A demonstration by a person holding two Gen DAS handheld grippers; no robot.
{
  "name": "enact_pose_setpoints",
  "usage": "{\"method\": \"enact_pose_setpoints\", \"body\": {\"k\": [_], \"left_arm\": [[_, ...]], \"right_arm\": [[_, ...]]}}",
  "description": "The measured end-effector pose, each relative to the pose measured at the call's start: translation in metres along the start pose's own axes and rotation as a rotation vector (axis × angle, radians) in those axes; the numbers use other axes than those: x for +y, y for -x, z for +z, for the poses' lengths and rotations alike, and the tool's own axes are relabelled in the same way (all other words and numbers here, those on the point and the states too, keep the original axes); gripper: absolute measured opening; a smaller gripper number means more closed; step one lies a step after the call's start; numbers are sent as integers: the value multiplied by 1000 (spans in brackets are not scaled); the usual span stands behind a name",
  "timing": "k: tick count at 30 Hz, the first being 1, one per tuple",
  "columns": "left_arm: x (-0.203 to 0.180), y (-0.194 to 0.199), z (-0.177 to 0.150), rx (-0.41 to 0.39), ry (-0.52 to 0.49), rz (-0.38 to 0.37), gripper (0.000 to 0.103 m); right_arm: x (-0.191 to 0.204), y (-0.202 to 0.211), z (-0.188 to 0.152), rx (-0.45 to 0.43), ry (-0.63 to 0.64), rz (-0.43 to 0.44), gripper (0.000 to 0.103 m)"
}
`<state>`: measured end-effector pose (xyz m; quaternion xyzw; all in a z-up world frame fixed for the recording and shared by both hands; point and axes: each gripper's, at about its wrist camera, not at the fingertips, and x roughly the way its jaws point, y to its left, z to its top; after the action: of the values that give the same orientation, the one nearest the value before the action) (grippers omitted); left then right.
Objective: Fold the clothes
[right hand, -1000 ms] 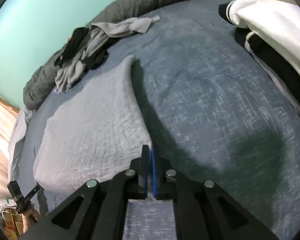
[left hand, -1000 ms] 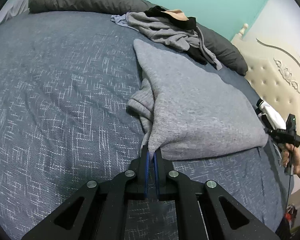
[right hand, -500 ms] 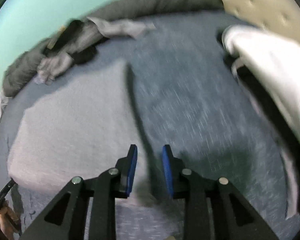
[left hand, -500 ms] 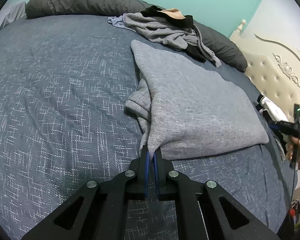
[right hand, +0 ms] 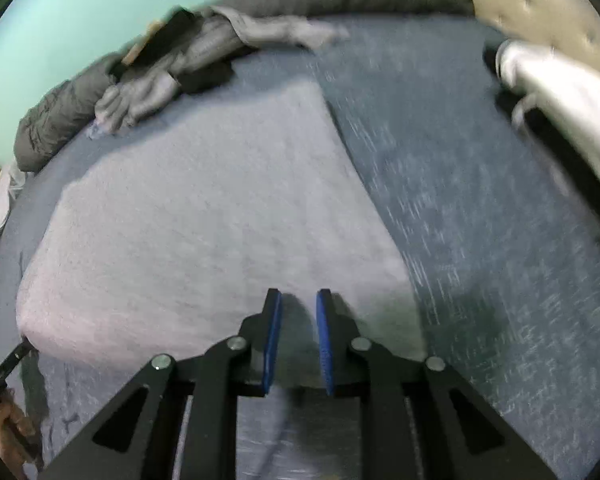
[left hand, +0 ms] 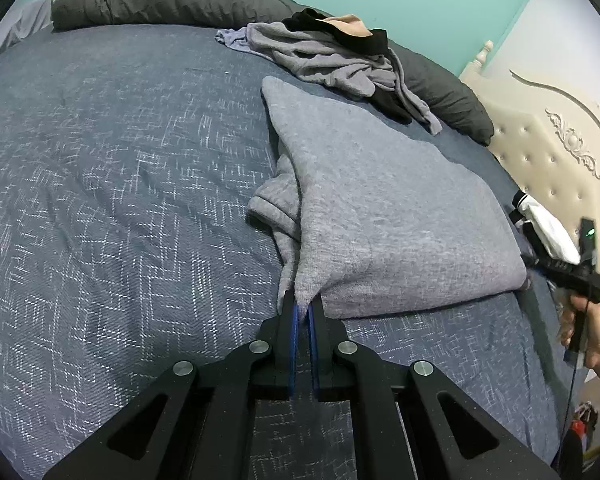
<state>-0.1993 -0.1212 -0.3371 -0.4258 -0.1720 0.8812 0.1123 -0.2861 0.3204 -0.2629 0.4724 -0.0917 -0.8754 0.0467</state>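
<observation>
1. Blue patterned bed (left hand: pixel 100 200) under a teal wall carries everything; a padded headboard (left hand: pixel 548 160) stands off to the side.
2. Left gripper (left hand: pixel 303 306): its jaws are pressed together, pinching a corner of the grey sweater (left hand: pixel 380 200), which spreads ahead of them, doubled over, with a bunched part poking out on their left.
3. Right gripper (right hand: pixel 298 300): its jaws stand spread with nothing between them, low over the sweater's near edge; this view is blurred.
4. Beyond the sweater, a heap of clothes (left hand: pixel 332 60) lies crumpled, so folding appears partway, with more garments left.
5. Both hands hold the grippers low, pointing across the bed.
</observation>
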Motion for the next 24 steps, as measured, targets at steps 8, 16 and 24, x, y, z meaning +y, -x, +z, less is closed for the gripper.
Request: {"method": "enact_pose_setpoints", "body": {"k": [8,16,24], "left_arm": [[9,15,-8,1,7,-18,5],[-2,8,-10,10,10,-44,5],[0,11,-9,13,-4,-47,5]], "right_arm": [[121,10,-12,18,170,239,16],[165,-41,-41,62,203,121,12],[167,-35,-48,16,189,68,10]]}}
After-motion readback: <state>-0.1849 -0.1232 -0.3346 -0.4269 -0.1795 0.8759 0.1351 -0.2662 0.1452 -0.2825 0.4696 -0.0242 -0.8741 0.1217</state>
